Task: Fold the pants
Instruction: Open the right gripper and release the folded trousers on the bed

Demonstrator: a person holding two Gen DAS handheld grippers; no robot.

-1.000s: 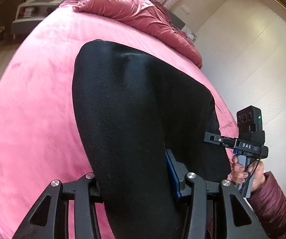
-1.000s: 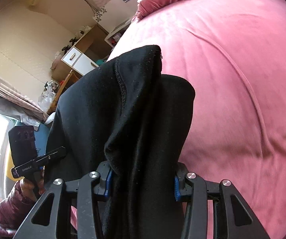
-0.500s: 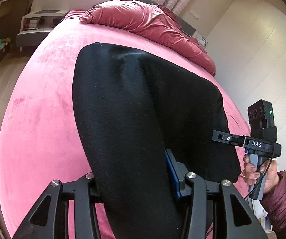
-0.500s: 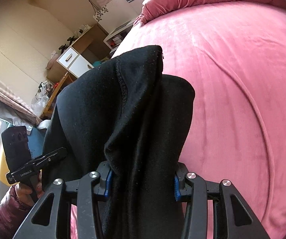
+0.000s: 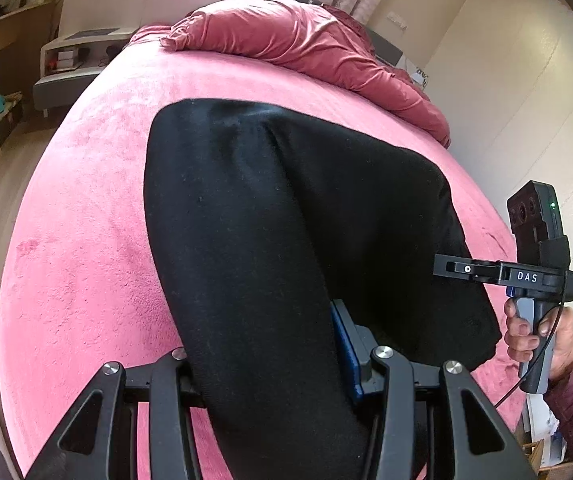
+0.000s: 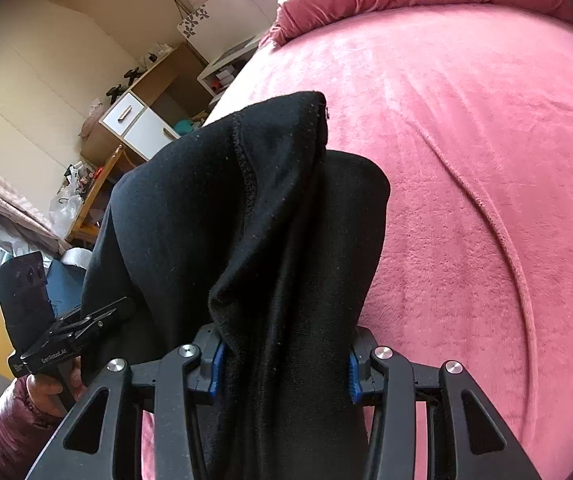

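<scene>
The black pants (image 5: 286,216) hang between my two grippers above the pink bed (image 5: 86,240). My left gripper (image 5: 270,356) is shut on one end of the pants, and the cloth drapes over its fingers. My right gripper (image 6: 282,360) is shut on the other end, a bunched fold (image 6: 262,216) with a stitched seam. The right gripper also shows in the left wrist view (image 5: 462,270), at the cloth's right edge. The left gripper shows in the right wrist view (image 6: 98,320), at the cloth's left edge.
A crumpled red duvet (image 5: 306,44) lies at the head of the bed. A low shelf unit (image 5: 70,60) and a cabinet with white drawers (image 6: 134,124) stand beside the bed. A cream wall (image 5: 526,100) runs along the right.
Both grippers have risen and pulled back with the pants, so more of the bed, the duvet and the room shows. Both grips are unchanged.
</scene>
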